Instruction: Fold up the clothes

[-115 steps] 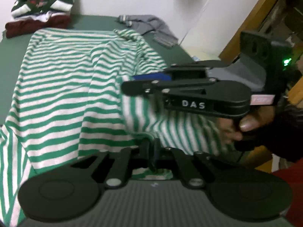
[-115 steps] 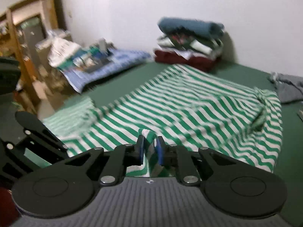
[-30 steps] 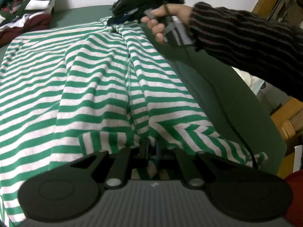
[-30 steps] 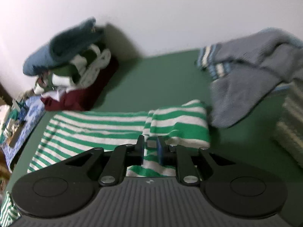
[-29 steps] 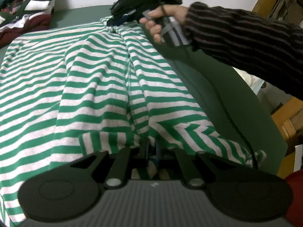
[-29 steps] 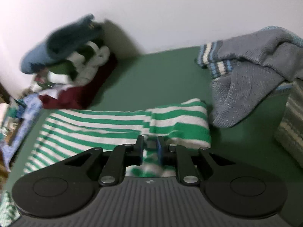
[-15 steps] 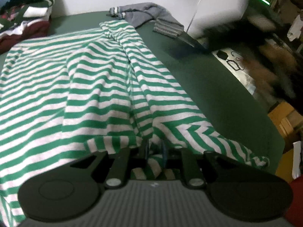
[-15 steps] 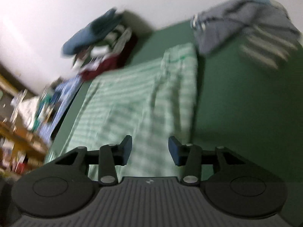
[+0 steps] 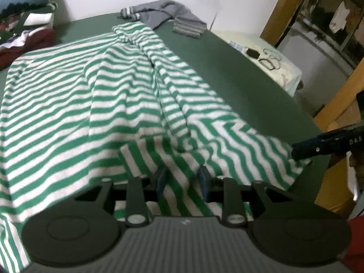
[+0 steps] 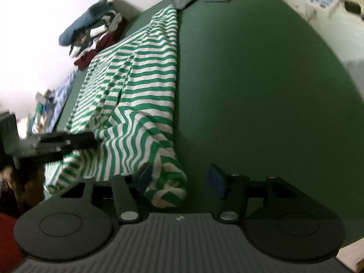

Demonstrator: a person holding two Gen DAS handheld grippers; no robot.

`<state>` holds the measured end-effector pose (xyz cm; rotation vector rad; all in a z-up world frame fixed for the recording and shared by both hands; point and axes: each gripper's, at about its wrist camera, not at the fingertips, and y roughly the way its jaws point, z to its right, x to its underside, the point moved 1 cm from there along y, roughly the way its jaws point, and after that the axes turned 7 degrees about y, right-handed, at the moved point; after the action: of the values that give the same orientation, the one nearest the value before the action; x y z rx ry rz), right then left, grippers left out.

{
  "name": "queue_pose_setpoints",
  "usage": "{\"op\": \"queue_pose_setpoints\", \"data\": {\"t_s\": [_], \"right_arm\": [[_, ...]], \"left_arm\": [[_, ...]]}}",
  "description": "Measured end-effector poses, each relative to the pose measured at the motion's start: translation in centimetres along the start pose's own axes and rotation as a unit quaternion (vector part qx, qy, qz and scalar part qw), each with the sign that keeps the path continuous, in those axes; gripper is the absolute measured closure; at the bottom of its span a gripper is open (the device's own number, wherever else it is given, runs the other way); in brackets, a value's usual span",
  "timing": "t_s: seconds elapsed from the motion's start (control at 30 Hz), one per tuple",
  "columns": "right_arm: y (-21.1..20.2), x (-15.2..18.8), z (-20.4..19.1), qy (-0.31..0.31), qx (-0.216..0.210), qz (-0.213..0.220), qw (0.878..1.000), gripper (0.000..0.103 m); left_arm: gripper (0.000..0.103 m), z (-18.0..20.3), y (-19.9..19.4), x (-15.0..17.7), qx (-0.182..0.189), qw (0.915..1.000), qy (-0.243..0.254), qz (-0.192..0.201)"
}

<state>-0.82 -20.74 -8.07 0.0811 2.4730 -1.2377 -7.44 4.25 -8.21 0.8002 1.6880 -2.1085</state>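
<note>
Lying on the green bed [image 9: 238, 72], the green-and-white striped cotton shirt [image 9: 91, 95] is straddled by wide left tongs [image 9: 182, 179] and right tongs [image 10: 179, 179].

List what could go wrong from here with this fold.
1. Both the left gripper and the right gripper are open, so the striped shirt's bunched near corner may stay rumpled or slip off the green surface's edge.
2. The right gripper, closing there, may pinch several layers and drag the fold askew.
</note>
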Motion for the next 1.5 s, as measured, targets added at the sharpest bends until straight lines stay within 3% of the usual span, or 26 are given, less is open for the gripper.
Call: {"op": "queue_pose_setpoints", "data": {"t_s": [0.07, 0.1, 0.17, 0.3, 0.37, 0.43, 0.5, 0.73, 0.77, 0.8, 0.83, 0.87, 0.9, 1.1, 1.2, 1.37, 1.5], "right_arm": [[0.3, 0.2, -0.7, -0.029, -0.006, -0.012, 0.999, 0.05], [0.5, 0.4, -1.1, -0.043, -0.009, -0.017, 0.999, 0.065], [0.8, 0.6, -1.8, -0.072, -0.016, -0.029, 0.997, 0.08], [1.4, 1.1, -3.2, -0.129, -0.028, -0.052, 0.99, 0.075], [1.4, 0.7, -3.0, -0.144, -0.013, -0.061, 0.988, 0.072], [0.9, 0.0, -2.5, -0.141, -0.02, -0.062, 0.988, 0.069], [0.2, -0.7, -2.0, -0.126, -0.037, -0.052, 0.99, 0.059], [2.1, -2.0, 0.2, -0.067, -0.067, -0.067, 0.993, 0.056], [2.3, -1.8, 0.2, -0.071, -0.072, -0.069, 0.992, 0.056], [2.5, -1.7, 0.1, -0.076, -0.078, -0.07, 0.992, 0.058], [2.6, -1.5, 0.0, -0.084, -0.082, -0.072, 0.99, 0.059], [2.7, -1.4, -0.2, -0.095, -0.086, -0.074, 0.989, 0.072], [2.8, -1.3, -0.3, -0.105, -0.088, -0.078, 0.988, 0.083], [-0.1, -1.1, -1.7, -0.177, -0.112, -0.053, 0.976, 0.089], [-1.3, -1.5, -1.9, -0.196, -0.112, -0.052, 0.973, 0.093], [0.9, -0.9, -1.8, -0.229, -0.052, -0.073, 0.969, 0.092], [-0.3, -1.8, -2.4, -0.236, -0.059, -0.027, 0.97, 0.086]], "left_arm": [[0.069, 0.0, 0.4, 0.5, -0.018, 0.9998, -0.002, -0.005], [0.066, -0.2, 0.3, 0.7, -0.028, 0.9996, -0.005, -0.005], [0.065, -0.5, -0.1, 1.1, -0.05, 0.9986, -0.013, -0.009], [0.066, -1.3, -2.0, 1.8, -0.072, 0.9967, -0.033, -0.013], [0.059, -1.5, -3.3, 2.4, -0.075, 0.9957, -0.051, -0.014], [0.057, -1.7, -4.2, 3.4, -0.068, 0.9942, -0.082, -0.015], [0.057, -1.5, -4.7, 4.6, -0.057, 0.9912, -0.118, -0.018], [0.058, 0.4, -3.2, 5.8, -0.046, 0.981, -0.188, -0.011], [0.064, 0.7, -3.0, 5.6, -0.049, 0.9801, -0.192, -0.008], [0.064, 0.9, -2.8, 5.4, -0.054, 0.9795, -0.194, -0.004], [0.08, 1.2, -2.6, 5.2, -0.064, 0.9794, -0.191, -0.004], [0.103, 1.5, -2.5, 5.0, -0.076, 0.9796, -0.186, -0.005], [0.103, 1.8, -2.4, 4.8, -0.088, 0.9796, -0.181, -0.007], [0.103, 3.2, -6.2, 3.3, -0.132, 0.9802, -0.145, 0.025], [0.103, 2.9, -7.2, 3.0, -0.158, 0.9791, -0.127, 0.019], [0.103, 2.2, -4.4, 3.7, -0.147, 0.9795, -0.135, -0.028], [0.101, 2.8, -3.9, 4.4, -0.156, 0.9797, -0.121, -0.036]]}}
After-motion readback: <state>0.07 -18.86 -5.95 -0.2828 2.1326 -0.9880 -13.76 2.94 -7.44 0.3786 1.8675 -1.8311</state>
